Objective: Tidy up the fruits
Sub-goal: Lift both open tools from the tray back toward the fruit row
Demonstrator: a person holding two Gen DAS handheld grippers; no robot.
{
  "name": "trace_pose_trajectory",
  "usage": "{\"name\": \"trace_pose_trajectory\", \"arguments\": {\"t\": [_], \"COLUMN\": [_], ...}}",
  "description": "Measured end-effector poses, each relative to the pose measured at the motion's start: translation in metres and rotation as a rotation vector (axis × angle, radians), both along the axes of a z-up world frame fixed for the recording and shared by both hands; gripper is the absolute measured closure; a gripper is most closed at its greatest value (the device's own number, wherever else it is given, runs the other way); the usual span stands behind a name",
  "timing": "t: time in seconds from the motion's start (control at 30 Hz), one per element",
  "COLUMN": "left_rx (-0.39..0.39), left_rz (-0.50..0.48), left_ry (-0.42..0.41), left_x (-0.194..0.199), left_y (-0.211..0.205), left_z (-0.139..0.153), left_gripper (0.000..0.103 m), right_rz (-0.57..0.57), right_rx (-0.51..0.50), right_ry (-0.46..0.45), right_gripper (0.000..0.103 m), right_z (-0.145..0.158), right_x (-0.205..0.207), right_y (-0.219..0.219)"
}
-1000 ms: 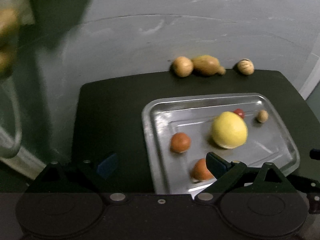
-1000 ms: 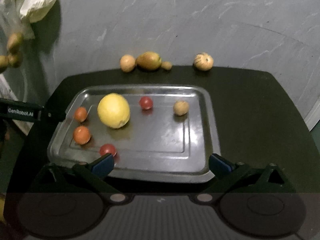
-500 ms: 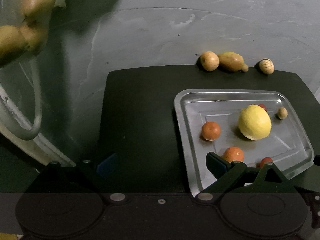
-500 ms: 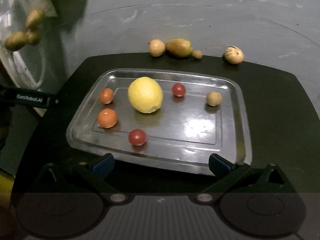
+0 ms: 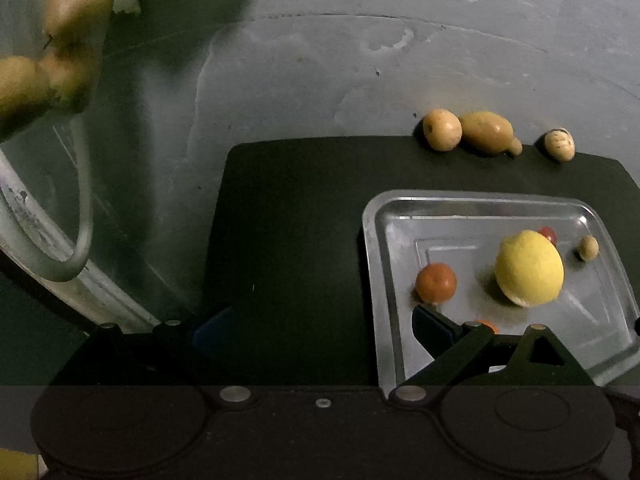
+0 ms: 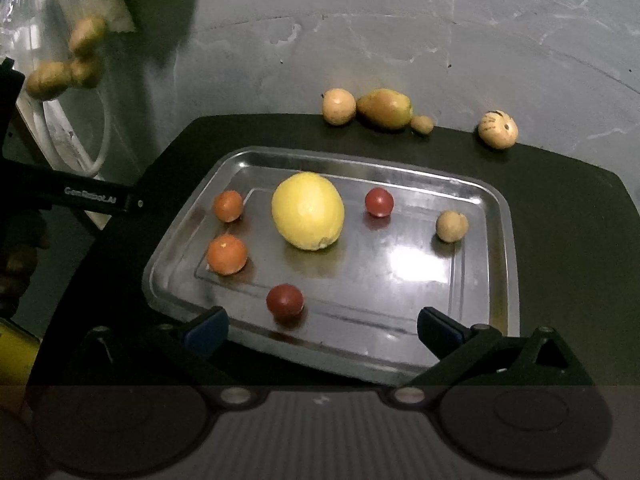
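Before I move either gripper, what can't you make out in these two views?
- Left wrist view: an orange fruit on the tray is mostly hidden behind the left gripper's finger.
- Same view: the red fruit is half hidden by the lemon.
- Both views: the brownish items at upper left are blurred; kind unclear.

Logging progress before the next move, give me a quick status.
Both hand-held grippers, left and right, open and empty. Six fruits on tray, four beyond it. Nothing blocking.
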State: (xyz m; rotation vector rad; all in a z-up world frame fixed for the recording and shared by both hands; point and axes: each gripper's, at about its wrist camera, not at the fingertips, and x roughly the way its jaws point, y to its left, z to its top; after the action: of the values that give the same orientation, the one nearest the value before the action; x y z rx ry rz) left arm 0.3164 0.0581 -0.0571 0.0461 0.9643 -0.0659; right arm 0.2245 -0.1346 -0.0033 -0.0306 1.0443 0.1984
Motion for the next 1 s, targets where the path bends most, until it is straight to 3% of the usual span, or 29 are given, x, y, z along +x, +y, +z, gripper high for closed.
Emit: {"name": "trace_pose_trajectory", "arguments": {"t": [0.23, 1.0], "left_rx": [0.027, 0.007], "left_rz": [0.017, -0.035], "left_ry": [-0.015, -0.067], "left_x": [0.022, 0.107], "left_y": [-0.018, -0.092], "left_z": [0.003, 0.004], "left_gripper": [0.007, 0.007], "right_rz": [0.007, -0.009], "right_rx": [0.014, -0.016], "right_ry": [-0.011, -0.07], "right_gripper": [0.0, 0.0], "right_z": [-0.002, -0.019], "right_x": [0.022, 0.087], "right_y": [-0.018, -0.066]}}
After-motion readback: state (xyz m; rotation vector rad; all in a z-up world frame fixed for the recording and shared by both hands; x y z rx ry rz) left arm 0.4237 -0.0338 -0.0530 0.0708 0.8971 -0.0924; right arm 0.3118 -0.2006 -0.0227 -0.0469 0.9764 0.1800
